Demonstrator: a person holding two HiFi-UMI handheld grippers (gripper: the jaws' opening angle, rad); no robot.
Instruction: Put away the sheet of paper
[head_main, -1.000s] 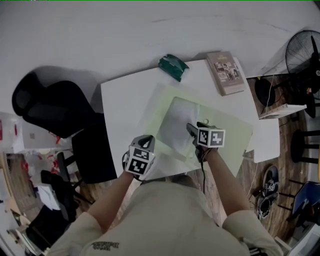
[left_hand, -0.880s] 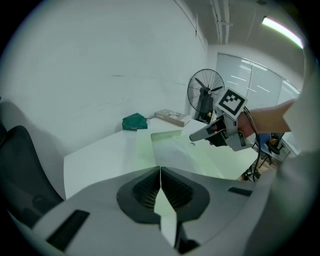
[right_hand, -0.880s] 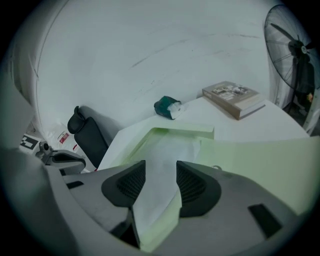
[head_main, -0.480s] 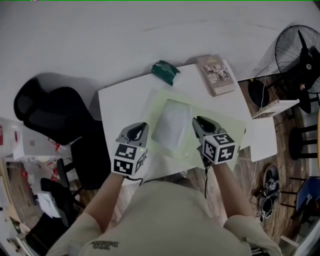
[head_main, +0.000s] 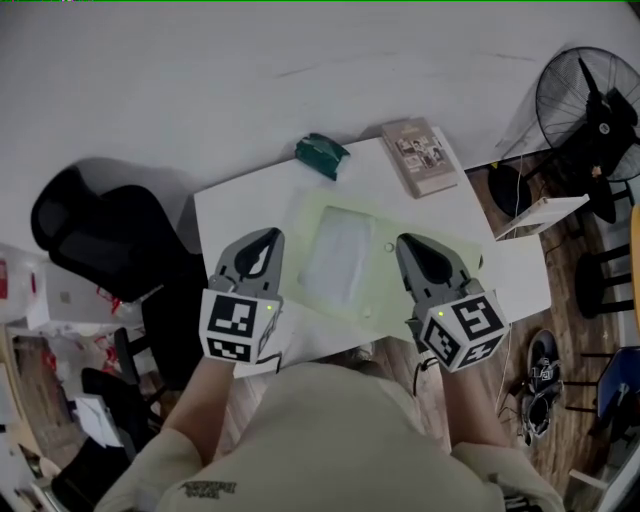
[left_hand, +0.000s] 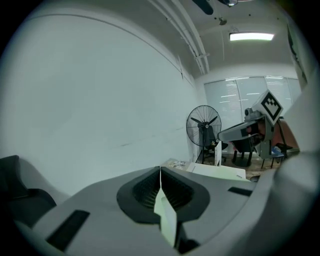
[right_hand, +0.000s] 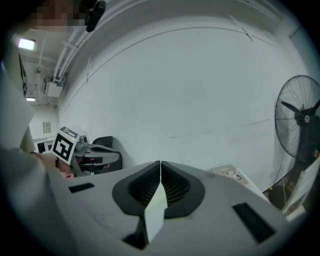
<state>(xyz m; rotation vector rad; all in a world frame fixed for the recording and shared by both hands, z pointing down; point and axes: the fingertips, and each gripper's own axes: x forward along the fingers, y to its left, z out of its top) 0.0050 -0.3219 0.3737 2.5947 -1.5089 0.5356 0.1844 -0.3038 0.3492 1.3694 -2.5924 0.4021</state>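
The white sheet of paper (head_main: 338, 258) lies flat inside a pale green folder (head_main: 382, 292) on the white table (head_main: 230, 205). Both grippers are lifted off the table toward my head, one on each side of the folder. My left gripper (head_main: 267, 236) hangs over the table's left part, its jaws shut with nothing held. My right gripper (head_main: 406, 241) hovers over the folder's right side; its jaws are closing down to shut, tips meeting, nothing between them. In the left gripper view the left gripper (left_hand: 160, 171) points at the wall. The right gripper (right_hand: 160, 164) does too in its own view.
A dark green pouch (head_main: 321, 155) and a book (head_main: 418, 156) lie at the table's far edge. A black chair (head_main: 100, 235) stands left of the table. A floor fan (head_main: 592, 100) and a lower white surface (head_main: 522, 278) are at the right.
The right gripper left the sheet, rose and moved right, and its jaws went from open to shut. The left gripper also rose. The sheet stays in the folder.
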